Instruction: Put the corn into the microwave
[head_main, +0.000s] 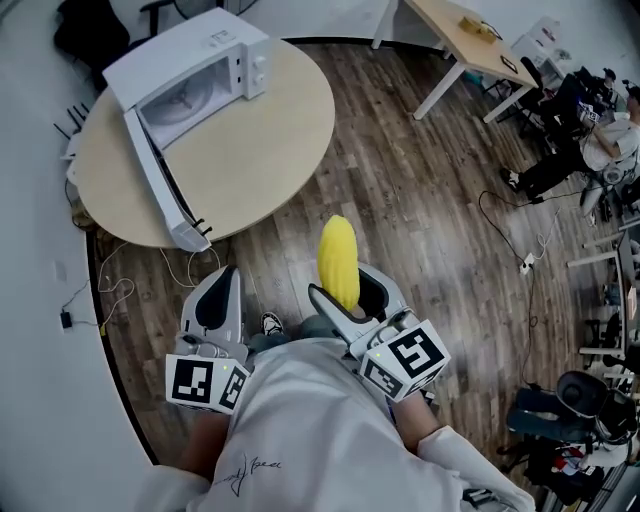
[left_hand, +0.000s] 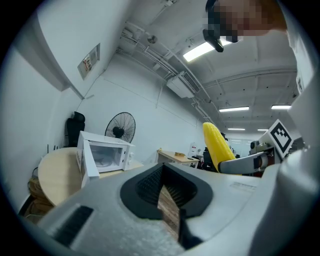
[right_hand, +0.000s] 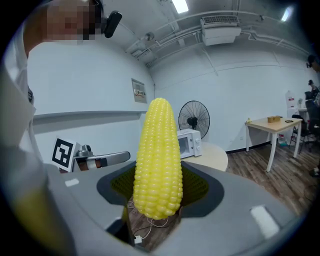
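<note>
No print can be read — the wall sign (right_hand: 138, 90) is too small.

- Round table (head_main: 260, 140): light wooden top, standing on the floor near the wall.
- Microwave (head_main: 190, 65): white, on the table's far side, its door swung open toward the near edge.
- Floor (head_main: 420, 200): dark wood planks.
- Cables (head_main: 190, 268): white, loose on the floor beside the round table.
- Rectangular table (head_main: 470, 45): white legs, well apart.

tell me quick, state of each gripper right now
left gripper: closed, nothing between its jaws
right gripper: closed on the corn
</note>
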